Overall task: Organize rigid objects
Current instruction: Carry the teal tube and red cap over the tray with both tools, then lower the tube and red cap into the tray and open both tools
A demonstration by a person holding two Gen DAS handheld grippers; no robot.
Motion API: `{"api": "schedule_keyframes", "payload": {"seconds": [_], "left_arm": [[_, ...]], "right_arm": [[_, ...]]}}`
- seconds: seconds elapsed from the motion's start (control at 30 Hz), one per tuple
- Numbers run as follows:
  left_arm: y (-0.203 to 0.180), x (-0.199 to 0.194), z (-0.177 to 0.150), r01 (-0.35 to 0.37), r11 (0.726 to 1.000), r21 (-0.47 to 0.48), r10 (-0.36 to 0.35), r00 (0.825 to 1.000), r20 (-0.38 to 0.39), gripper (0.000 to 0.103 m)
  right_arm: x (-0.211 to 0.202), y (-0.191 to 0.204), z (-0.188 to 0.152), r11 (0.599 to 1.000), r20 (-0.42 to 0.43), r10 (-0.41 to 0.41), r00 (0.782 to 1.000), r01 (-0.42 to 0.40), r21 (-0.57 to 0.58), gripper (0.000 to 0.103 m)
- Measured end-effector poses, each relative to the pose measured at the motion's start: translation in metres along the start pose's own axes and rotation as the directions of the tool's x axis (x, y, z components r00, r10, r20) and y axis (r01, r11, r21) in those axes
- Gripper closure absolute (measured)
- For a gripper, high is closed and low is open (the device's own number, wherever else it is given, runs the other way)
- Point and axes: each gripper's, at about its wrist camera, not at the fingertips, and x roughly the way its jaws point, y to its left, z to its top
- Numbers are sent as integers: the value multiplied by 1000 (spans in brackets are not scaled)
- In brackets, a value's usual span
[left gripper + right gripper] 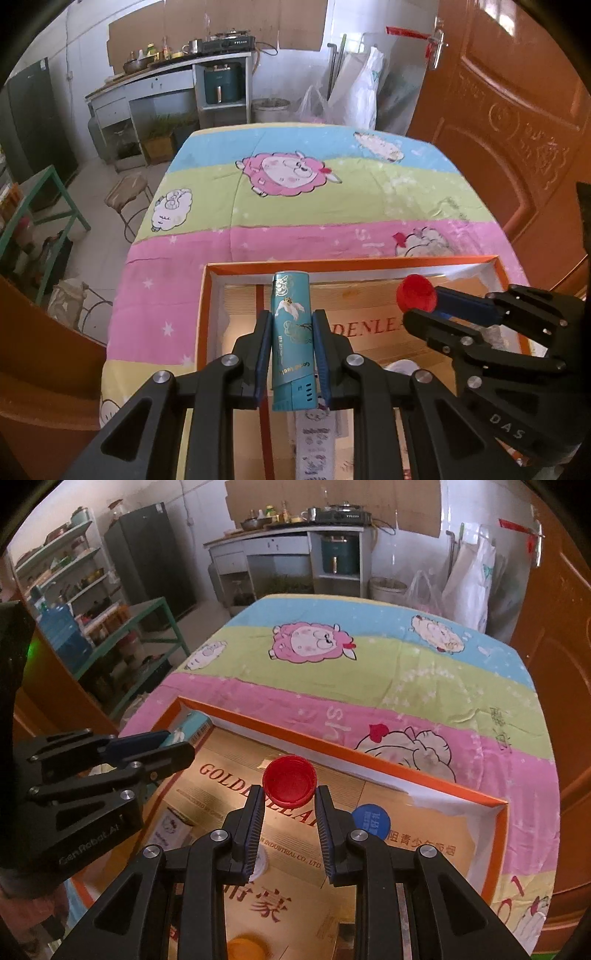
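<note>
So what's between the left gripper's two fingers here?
In the left wrist view, a teal lighter stands upright between the left gripper's fingers, clamped from both sides above the orange box.

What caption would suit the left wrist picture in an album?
Left gripper clasps a teal lighter above the orange box, right gripper alongside pinching a red cap.

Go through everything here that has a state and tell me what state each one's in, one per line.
Left gripper: shut on the teal lighter.
Teal lighter: held above the box, lengthwise between the fingers.
Right gripper: shut on the red cap.
Red cap: pinched at the fingertips, hollow side facing the camera.
Orange box: open, lidless.
Wooden door: open.
</note>
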Motion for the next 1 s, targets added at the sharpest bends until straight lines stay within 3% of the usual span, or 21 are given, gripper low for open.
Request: {"api": "schedule_keyframes", "payload": {"seconds": [0.4, 1.0], "left_arm": [[2, 25, -3, -30, 999, 41, 32, 998, -52, 81], [5, 32, -9, -32, 997, 65, 34, 999, -26, 80]], "right_arm": [[19, -3, -3, 1000, -30, 13, 999, -13, 3, 75], [30, -4, -6, 1000, -57, 21, 998, -21, 4, 73]]}}
